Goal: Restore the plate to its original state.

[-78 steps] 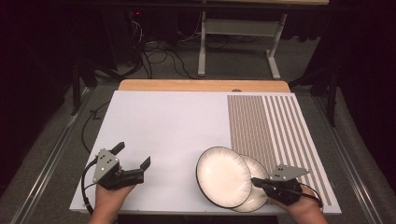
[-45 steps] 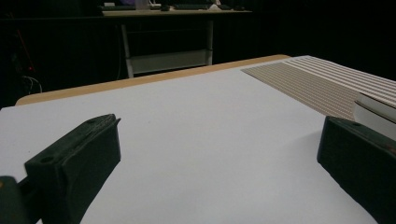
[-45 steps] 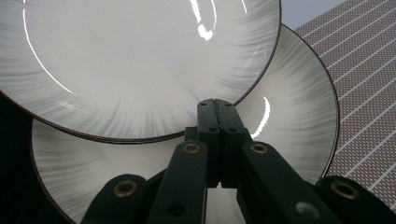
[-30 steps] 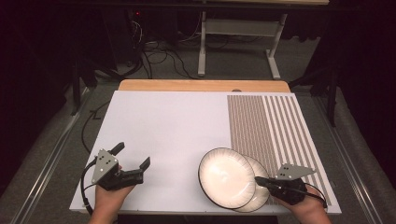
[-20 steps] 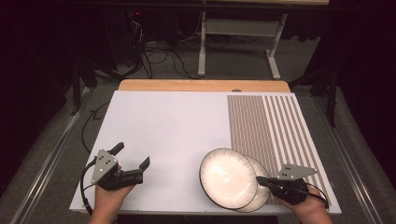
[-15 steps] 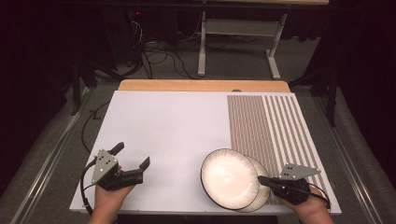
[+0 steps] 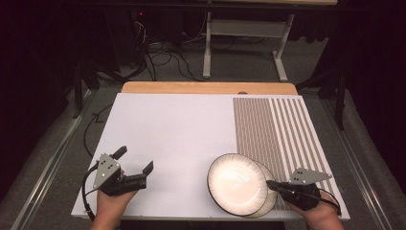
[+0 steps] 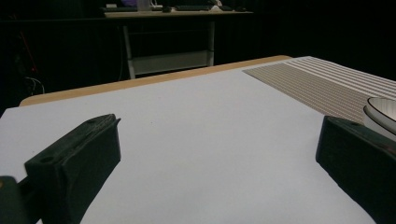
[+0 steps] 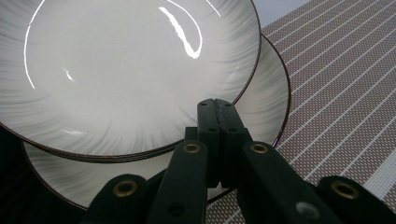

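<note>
Left gripper [image 7: 135,165]: jaws wide apart, empty, resting low on the white table [image 7: 182,134], apparently idle and ready. Upper plate [image 7: 237,183]: near the table's front edge, tilted, overlapping the lower plate [image 7: 269,196], likely being lifted off the stack. Right gripper [image 7: 271,183]: jaws pressed together; whether they pinch the upper plate's rim cannot be told. Striped placemat [image 7: 273,124]: beneath the plates' right side.

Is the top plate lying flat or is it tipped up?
Tipped. The top plate leans over the lower plate, its near edge lifted.
</note>
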A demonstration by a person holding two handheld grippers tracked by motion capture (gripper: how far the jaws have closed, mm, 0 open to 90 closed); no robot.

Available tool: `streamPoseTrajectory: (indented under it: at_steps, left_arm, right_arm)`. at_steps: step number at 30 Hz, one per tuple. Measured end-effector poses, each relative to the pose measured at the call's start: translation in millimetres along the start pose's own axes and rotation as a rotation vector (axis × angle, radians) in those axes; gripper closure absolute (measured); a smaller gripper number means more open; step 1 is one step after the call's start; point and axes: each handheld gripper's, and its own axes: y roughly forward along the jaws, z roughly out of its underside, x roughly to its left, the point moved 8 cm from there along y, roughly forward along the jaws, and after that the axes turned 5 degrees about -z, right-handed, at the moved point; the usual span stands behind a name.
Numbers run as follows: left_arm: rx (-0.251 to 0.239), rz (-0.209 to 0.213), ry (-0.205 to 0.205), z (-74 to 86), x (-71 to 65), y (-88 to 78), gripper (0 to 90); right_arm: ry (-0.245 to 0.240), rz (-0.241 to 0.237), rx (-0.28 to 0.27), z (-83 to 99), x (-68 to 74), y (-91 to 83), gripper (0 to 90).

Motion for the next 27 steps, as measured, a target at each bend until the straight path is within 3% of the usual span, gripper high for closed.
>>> streamPoseTrajectory:
  at_steps: [27]
  left_arm:
    - [-0.001, -0.002, -0.001, -0.1, 0.4, 0.0, 0.5]
  right_arm:
    - [0.014, 0.021, -0.012, 2.4, -6.2, -8.0, 90.0]
